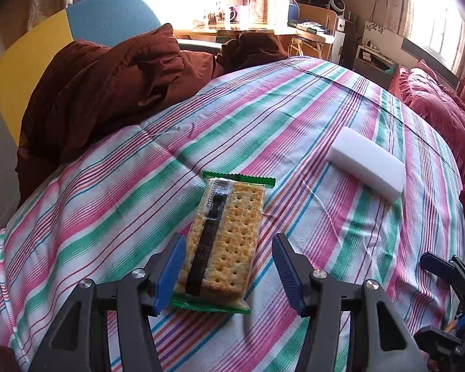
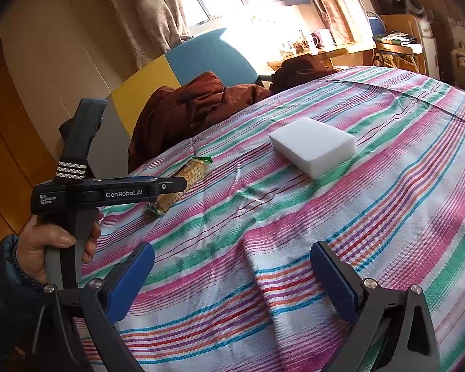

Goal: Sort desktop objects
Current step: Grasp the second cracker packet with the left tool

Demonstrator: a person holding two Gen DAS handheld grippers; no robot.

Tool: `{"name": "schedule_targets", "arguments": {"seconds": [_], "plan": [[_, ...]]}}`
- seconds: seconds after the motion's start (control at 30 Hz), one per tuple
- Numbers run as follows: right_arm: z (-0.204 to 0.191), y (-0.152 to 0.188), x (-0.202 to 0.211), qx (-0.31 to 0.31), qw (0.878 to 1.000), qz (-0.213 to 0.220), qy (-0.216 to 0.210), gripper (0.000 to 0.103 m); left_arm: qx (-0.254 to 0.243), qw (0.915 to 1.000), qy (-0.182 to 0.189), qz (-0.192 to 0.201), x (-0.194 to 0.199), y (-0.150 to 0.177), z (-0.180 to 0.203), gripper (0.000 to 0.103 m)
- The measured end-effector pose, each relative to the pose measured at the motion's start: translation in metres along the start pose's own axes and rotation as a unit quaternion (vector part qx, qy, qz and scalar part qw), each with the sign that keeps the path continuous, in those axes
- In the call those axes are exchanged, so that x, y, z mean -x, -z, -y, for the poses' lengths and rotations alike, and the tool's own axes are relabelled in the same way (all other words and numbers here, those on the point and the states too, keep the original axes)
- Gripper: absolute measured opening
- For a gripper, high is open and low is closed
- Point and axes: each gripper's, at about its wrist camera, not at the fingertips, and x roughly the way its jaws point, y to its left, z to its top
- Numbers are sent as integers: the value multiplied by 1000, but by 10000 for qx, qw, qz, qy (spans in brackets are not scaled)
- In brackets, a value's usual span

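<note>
Lying flat on the striped cloth (image 1: 294, 117), one cracker packet (image 1: 221, 245) sits between the spread fingers of the left gripper (image 1: 229, 274): clear film with green crimped ends, a black seam strip down its length, and a printed code that is hard to read beside it. The crackers inside are rectangular, golden and dotted with holes. Its left edge lies just beside the left blue ribbed pad (image 1: 170, 271), while the right pad stands apart from it. One white sponge block (image 1: 367, 162), smooth and matte, rests well apart to the right. The right gripper (image 2: 232, 282) hangs with its fingers spread wide over bare cloth. A hand (image 2: 51, 248) grips the left tool's handle, whose body reads "GenRobot.AI" and "Data Acquisition System". Crumpled brown fabric (image 1: 108, 93) is heaped beyond.
</note>
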Motion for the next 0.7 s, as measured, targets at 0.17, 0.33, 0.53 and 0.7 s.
{"name": "schedule_targets", "arguments": {"seconds": [0.17,0.33,0.53,0.7], "plan": [[0,0,-1,24,10000,-22,18,103,183,9998,-50,-47,0,8,-2,59],[0,0,-1,36,10000,-36,36,103,394,9991,-111,-99,6,21,-2,51],[0,0,-1,41,10000,-46,39,103,647,9976,-184,-160,12,37,-2,50],[0,0,-1,48,10000,-52,39,103,900,9953,-331,-148,36,72,0,50]]}}
